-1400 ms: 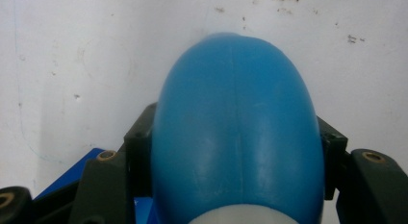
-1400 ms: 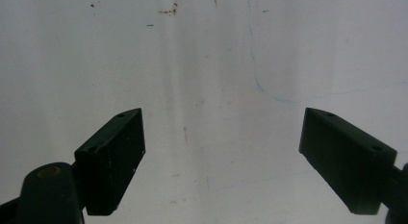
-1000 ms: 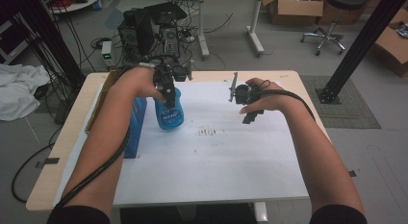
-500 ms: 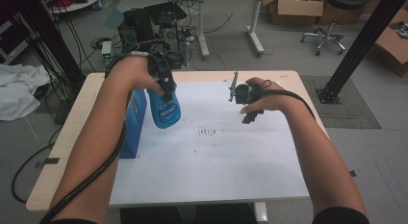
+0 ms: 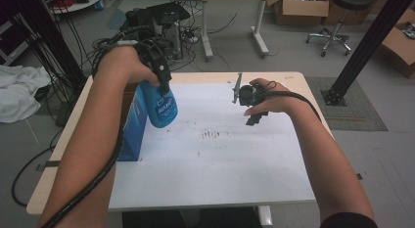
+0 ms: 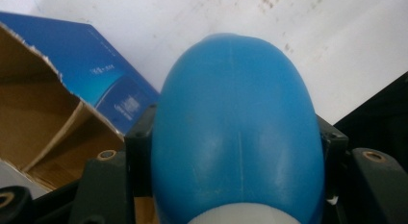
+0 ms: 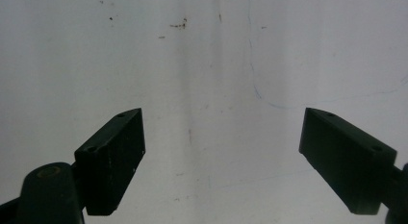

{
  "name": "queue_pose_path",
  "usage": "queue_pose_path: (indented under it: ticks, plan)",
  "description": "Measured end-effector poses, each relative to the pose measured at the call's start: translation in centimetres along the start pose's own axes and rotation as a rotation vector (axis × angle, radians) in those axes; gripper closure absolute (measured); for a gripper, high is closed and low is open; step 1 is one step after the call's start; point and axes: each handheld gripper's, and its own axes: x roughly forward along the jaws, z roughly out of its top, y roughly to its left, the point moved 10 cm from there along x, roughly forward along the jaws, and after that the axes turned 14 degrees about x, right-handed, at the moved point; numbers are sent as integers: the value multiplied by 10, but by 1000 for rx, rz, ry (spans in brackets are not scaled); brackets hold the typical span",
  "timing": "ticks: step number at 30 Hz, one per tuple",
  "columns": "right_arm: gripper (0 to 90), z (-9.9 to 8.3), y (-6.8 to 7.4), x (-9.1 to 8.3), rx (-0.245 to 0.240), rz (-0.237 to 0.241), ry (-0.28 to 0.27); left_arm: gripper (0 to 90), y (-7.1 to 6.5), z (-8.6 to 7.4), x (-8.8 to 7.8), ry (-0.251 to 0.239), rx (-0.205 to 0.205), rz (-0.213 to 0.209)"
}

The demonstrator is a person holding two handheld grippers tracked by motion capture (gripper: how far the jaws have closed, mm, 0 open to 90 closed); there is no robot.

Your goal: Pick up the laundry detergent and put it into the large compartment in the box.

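Note:
A blue plastic bottle [image 5: 161, 106] with a white label hangs in the air over the left part of the white board [image 5: 210, 159], tilted. My left gripper [image 5: 160, 86] is shut on its upper part; in the left gripper view the bottle [image 6: 238, 132] sits between the two black jaws, pressed on both sides. Just left of the bottle stands an open blue cardboard box [image 5: 133, 125], its brown inside [image 6: 38, 123] in view. My right gripper [image 5: 255, 118] hovers low over the right part of the board, jaws wide apart with nothing between them [image 7: 221, 161].
The white board lies on a light wooden table [image 5: 63, 154]; faint dark marks [image 5: 211, 135] are near its middle. Beyond the table's far edge are cables and equipment [image 5: 161, 17] on the floor, a second table's legs and a black post [image 5: 367, 47] at right.
My left gripper has lifted the blue bottle up and slightly back from beside the box, tilting it. The right gripper has stayed where it was.

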Motion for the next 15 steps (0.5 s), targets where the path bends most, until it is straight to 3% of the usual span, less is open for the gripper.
queue_pose_path:
  ticks: [9, 15]
  plan:
    - [165, 5, 1, 0, -10, 1, -2, 385, 12, -24, -28, -15, -151, 19]
    - [163, 8, 0, -3, -9, -4, -27, 385, 21, -40, -53, -3, -237, 56]
